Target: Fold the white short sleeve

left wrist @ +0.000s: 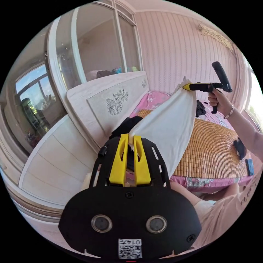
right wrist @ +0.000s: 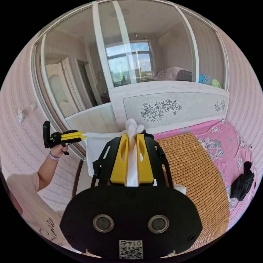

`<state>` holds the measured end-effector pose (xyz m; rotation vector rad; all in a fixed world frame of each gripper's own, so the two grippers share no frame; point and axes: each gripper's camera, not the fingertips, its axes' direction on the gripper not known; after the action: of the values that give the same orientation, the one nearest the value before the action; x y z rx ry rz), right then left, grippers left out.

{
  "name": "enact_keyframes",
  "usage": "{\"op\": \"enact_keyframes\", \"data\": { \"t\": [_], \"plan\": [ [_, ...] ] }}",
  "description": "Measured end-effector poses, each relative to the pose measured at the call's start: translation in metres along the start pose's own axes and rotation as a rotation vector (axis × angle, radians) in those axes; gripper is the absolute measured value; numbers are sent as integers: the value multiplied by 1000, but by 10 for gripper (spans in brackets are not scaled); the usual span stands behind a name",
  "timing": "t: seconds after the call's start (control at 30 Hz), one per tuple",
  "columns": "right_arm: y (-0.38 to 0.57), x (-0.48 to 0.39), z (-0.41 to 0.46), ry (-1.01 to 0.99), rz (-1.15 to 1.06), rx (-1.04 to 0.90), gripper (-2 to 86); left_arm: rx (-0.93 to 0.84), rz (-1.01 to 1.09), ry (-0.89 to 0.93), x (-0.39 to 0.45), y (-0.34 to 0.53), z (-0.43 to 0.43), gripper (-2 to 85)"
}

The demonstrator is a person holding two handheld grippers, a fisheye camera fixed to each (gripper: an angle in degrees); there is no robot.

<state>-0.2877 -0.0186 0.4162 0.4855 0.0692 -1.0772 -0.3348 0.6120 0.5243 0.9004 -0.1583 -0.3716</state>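
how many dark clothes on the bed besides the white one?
4 in left gripper view: behind the left gripper, under the right gripper, two near the bed's edge. More may hide behind the white shirt.

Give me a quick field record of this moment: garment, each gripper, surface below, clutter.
garment: white short sleeve, lifted in the air, stretched between both grippers
left gripper: shut on one edge of the fabric
right gripper: shut on a bunched edge
surface: woven mat on the bed, pink floral sheet around it
clutter: black garment on the sheet beside the mat
fold status: not yet begun
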Motion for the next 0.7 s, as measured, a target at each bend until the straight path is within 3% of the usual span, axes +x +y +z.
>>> {"op": "enact_keyframes", "data": {
  "t": [0.17,0.3,0.43,0.53,0.7],
  "plan": [
    [14,17,73,133,182,-191,58,-149,-163,-67,-24,-12,59,81],
    [122,20,63,112,44,-282,58,-184,147,-80,84,14,80,70],
    [244,34,5,189,98,-362,49,-173,577,-95,242,31,96,69],
    [341,42,-67,287,277,-422,39,-42,830,-192,349,40,91,66],
    [504,25,-209,434,690,-300,35,128,1077,-101,489,52,73,64]
  ]
}}
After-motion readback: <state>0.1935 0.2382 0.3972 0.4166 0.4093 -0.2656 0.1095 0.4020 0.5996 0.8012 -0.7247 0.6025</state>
